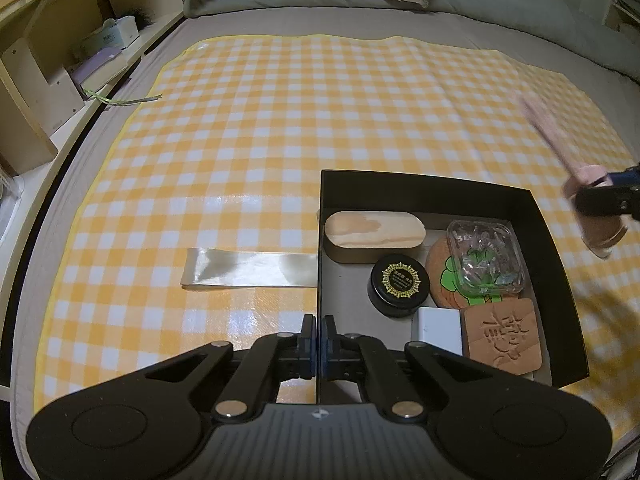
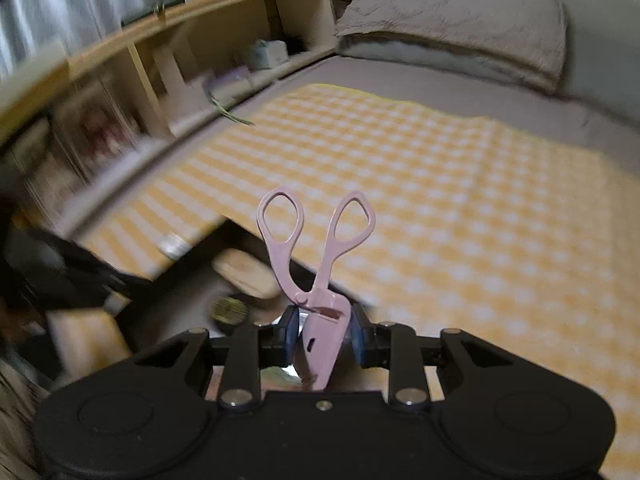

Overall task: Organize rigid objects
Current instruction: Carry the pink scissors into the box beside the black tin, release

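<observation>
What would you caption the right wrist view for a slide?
Right gripper clamps pink scissors by the blade cover, handles up, above the yellow checked cloth.

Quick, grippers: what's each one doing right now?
Left gripper: shut on the black box's near wall.
Right gripper: shut on the pink scissors, handles pointing away from it.

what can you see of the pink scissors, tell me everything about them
The pink scissors look like matte plastic, with two teardrop finger loops pointing up and away, spread apart, joined at a pivot. The blade end sits in a pink sheath, clamped between the blue pads of the right gripper, which is shut on it. They are held in the air above the black box on the yellow checked cloth, touching nothing else. The left wrist view shows them blurred.
</observation>
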The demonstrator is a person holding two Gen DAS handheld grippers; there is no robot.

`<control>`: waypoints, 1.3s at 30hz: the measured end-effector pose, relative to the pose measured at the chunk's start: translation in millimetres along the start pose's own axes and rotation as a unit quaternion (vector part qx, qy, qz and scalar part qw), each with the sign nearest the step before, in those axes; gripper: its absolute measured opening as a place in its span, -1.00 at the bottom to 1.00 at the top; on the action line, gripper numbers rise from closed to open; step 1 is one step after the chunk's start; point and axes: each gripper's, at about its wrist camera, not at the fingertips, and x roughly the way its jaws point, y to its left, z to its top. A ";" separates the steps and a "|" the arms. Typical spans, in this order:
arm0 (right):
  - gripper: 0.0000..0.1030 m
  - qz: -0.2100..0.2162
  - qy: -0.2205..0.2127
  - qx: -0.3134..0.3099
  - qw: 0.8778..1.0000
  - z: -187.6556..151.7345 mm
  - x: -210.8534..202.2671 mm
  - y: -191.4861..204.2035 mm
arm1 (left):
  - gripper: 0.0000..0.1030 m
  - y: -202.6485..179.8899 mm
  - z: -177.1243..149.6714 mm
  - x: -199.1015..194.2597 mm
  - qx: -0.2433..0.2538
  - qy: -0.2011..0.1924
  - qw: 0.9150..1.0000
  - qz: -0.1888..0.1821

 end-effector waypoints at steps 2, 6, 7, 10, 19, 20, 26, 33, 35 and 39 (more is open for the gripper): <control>-0.45 0.027 0.010 0.032 0.999 0.6 12.8 12.4 | -0.96 -0.2 0.0 0.1 0.002 0.000 1.000 0.001; -0.45 0.062 0.032 0.065 0.995 -1.0 42.4 39.4 | -0.96 0.2 0.0 0.4 0.005 0.000 1.000 -0.001; -0.45 0.069 0.040 0.077 0.994 -1.6 51.1 46.1 | -0.96 0.6 0.2 0.6 0.005 0.000 1.000 -0.002; -0.45 0.082 0.065 0.107 0.989 -3.9 73.9 57.4 | -0.96 1.6 0.4 0.9 0.004 0.000 1.000 -0.005; -0.04 0.110 0.117 0.188 0.969 -9.9 110.3 75.2 | -0.96 2.4 0.3 1.3 0.002 0.001 1.000 -0.008; -0.04 0.107 0.114 0.184 0.970 -9.6 109.6 77.0 | -0.96 2.2 0.4 1.0 0.002 0.000 1.000 -0.008; -0.05 0.103 0.116 0.190 0.969 -10.1 103.5 73.7 | -0.96 0.8 0.2 0.4 0.001 0.001 1.000 -0.008; 0.04 0.097 0.111 0.201 0.968 -10.8 93.6 63.4 | -0.96 0.9 0.6 0.2 0.003 0.000 1.000 -0.006; 0.18 0.096 0.108 0.205 0.968 -10.6 90.9 61.4 | -0.96 0.6 0.7 0.2 0.002 0.000 1.000 -0.006; 0.43 0.095 0.096 0.209 0.969 -7.8 83.7 58.2 | -0.96 0.7 0.3 0.0 0.003 0.000 1.000 -0.005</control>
